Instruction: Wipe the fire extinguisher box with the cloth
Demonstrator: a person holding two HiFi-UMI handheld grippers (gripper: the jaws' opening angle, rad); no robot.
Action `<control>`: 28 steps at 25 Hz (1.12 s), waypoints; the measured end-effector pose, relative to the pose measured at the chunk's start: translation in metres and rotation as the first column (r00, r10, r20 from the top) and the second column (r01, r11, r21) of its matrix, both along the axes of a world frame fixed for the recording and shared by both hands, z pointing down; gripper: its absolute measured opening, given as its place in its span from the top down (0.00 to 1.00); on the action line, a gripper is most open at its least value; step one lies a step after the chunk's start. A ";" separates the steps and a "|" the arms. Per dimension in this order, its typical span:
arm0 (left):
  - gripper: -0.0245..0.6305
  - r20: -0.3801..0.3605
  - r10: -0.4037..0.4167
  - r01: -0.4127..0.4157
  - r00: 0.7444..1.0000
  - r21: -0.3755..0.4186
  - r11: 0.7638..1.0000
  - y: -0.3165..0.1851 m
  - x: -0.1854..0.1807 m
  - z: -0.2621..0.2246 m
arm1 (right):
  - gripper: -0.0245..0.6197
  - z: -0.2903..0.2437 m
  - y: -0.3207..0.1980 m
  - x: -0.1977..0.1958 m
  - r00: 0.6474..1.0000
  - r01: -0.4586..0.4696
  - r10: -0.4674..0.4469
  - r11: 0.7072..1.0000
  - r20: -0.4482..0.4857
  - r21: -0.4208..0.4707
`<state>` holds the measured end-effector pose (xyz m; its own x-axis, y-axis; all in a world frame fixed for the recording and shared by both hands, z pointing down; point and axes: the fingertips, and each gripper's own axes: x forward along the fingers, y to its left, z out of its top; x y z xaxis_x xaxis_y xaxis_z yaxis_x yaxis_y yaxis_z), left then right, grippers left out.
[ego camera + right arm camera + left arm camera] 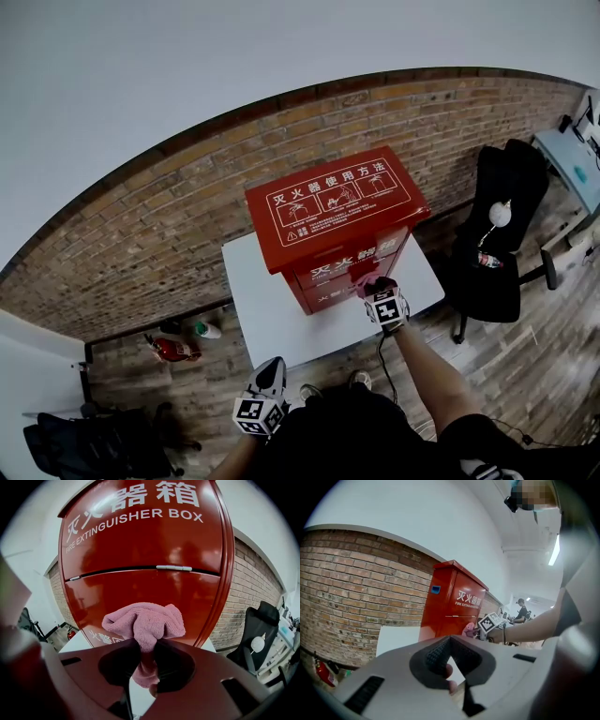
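Observation:
A red fire extinguisher box stands on a white table against a brick wall. Its front panel with white lettering fills the right gripper view. My right gripper is shut on a pink cloth, and the bunched cloth sits at the lower front of the box. The cloth also shows in the left gripper view beside the right gripper's marker cube. My left gripper hangs low at the table's near edge, away from the box, jaws closed with nothing between them.
A black office chair with a bottle and a white round thing stands right of the table. A red extinguisher and a green-white bottle lie on the wooden floor at the left. A desk sits far right.

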<state>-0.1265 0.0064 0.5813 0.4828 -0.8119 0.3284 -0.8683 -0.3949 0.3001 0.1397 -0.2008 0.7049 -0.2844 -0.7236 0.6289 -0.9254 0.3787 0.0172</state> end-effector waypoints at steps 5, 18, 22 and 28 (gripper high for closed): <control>0.94 -0.016 0.006 -0.006 1.000 0.005 1.000 -0.005 0.004 -0.001 | 0.82 -0.007 0.002 0.001 1.000 -0.005 0.005 1.000 -0.004 -0.019; 0.94 -0.029 0.045 -0.045 0.999 0.024 0.999 -0.018 0.015 -0.004 | 0.82 -0.041 0.001 -0.002 1.000 -0.013 0.013 1.000 0.012 0.020; 0.94 -0.034 0.064 -0.063 0.997 0.031 0.998 -0.020 0.020 -0.009 | 0.82 -0.055 0.003 -0.002 1.000 -0.016 0.015 1.000 0.016 0.026; 0.94 -0.033 0.080 -0.078 0.996 0.042 0.996 -0.022 0.022 -0.008 | 0.82 -0.069 0.003 -0.005 1.000 -0.014 0.014 0.999 0.016 0.037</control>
